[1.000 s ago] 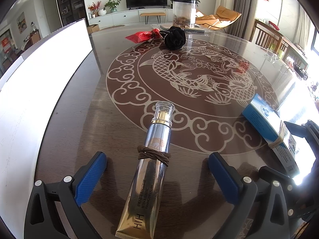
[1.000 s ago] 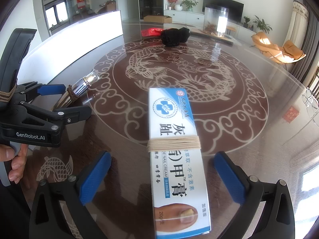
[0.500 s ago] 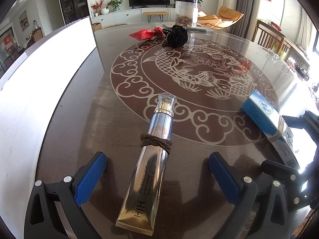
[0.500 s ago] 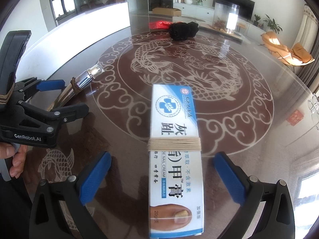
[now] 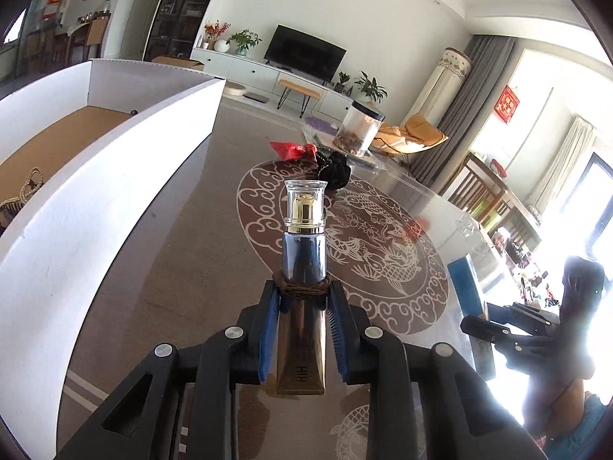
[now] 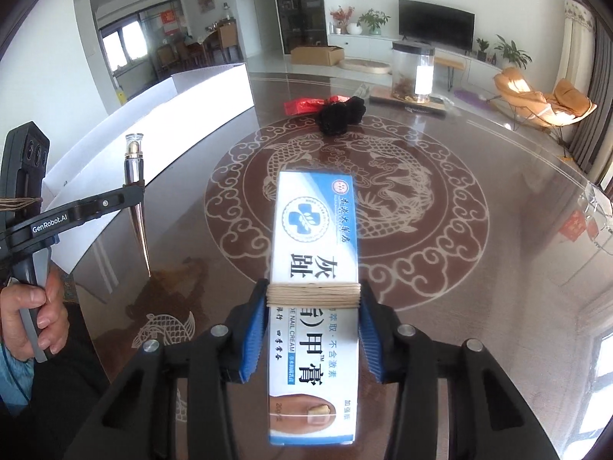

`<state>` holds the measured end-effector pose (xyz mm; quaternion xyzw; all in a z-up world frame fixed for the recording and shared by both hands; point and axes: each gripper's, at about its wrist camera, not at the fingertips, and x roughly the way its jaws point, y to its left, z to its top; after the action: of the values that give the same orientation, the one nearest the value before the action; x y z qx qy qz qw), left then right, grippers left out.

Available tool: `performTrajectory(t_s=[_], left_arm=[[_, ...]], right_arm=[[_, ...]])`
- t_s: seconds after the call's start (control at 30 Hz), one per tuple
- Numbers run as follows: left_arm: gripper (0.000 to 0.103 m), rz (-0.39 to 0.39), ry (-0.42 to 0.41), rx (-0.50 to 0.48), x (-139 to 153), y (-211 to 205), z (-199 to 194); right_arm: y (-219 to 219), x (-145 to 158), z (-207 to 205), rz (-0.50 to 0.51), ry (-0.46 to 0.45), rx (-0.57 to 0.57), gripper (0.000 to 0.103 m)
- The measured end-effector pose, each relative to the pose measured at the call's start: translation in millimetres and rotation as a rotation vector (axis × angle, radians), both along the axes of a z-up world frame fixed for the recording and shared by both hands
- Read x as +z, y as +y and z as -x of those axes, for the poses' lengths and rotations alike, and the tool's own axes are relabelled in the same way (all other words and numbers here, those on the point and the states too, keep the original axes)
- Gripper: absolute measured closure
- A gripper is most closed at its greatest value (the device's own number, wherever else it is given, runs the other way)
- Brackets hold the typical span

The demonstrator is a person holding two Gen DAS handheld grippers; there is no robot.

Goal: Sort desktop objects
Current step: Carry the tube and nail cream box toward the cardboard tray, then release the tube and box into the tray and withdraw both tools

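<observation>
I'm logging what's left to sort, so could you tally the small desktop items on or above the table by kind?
Cosmetic tube: 1
Nail cream box: 1
Red packet: 1
Black bundle: 1
Clear jar: 1
Total: 5

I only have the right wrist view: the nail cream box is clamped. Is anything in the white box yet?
Observer: Yes. The left wrist view looks into the white box; a string of pearly beads lies on its brown floor.
Operator: How does the left gripper hold the tube?
Observer: The left gripper is closing its blue pads on the tube just below its brown cord band.
Operator: Which end points away?
Observer: The clear cap leads; the flat crimped tail sits back between the fingers.
</observation>
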<state>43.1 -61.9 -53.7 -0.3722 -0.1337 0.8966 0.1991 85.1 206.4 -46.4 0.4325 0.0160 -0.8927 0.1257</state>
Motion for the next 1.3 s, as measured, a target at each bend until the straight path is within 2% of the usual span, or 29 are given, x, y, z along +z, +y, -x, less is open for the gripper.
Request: performTrajectory(t_s=[0.13,0.27,0.37,0.47,0.6,0.7,0.83,0.97,1.03,1.1,1.13,1.2,1.3], left_arm=[[0.078,0.015,0.07,0.059,21.0,-13.6,-21.8],[0.078,-0.002,0.144,0.123,49.7,-35.7,-46.9],[0.078,-0.001,0.192,0.172,76.2,-62.0,-61.0],[0.078,0.006,0.193,0.229,98.9,-98.6,-61.0],[0.078,0.021,0.135,0.318,115.1,-159.0,-40.8],[0.078,0.053,0.044,0.367,109.0,-200.1,-17.0],[0.078,0.124,-0.091,0.409,79.5,-234.8,23.1],[0.076,0.184,-0.289,0.444,34.8,-256.1,62.3],[0.073,0.212,-0.386,0.489,15.8,-266.2,74.4],[0.066,0.219,-0.426,0.515,5.1,-272.7,76.2],[0.062,0.229,-0.426,0.528,4.9,-273.6,73.4],[0.061,0.231,-0.369,0.536,10.6,-269.9,62.1],[0.061,0.245,-0.288,0.574,26.8,-253.3,41.7]], right_arm=[[-12.9,10.1,0.9,0.006,0.027,0.029,0.058],[-34.8,32.7,8.9,0.031,0.079,0.082,0.058],[-64.7,55.9,21.5,0.057,0.127,0.146,0.058],[-109.2,83.7,38.0,0.085,0.182,0.235,0.058],[-184.7,116.7,67.4,0.144,0.23,0.366,0.058],[-249.5,127.4,94.7,0.193,0.216,0.452,0.058],[-334.2,110.0,129.7,0.225,0.116,0.535,0.058],[-402.9,62.4,155.7,0.137,-0.014,0.569,0.057],[-419.5,36.1,168.0,0.099,-0.073,0.544,0.049],[-423.0,18.5,177.4,0.108,-0.121,0.514,0.015],[-418.5,16.5,178.0,0.127,-0.114,0.498,0.015],[-403.4,22.2,173.3,0.19,-0.08,0.487,0.015],[-367.7,43.2,153.9,0.238,0.029,0.478,0.014]])
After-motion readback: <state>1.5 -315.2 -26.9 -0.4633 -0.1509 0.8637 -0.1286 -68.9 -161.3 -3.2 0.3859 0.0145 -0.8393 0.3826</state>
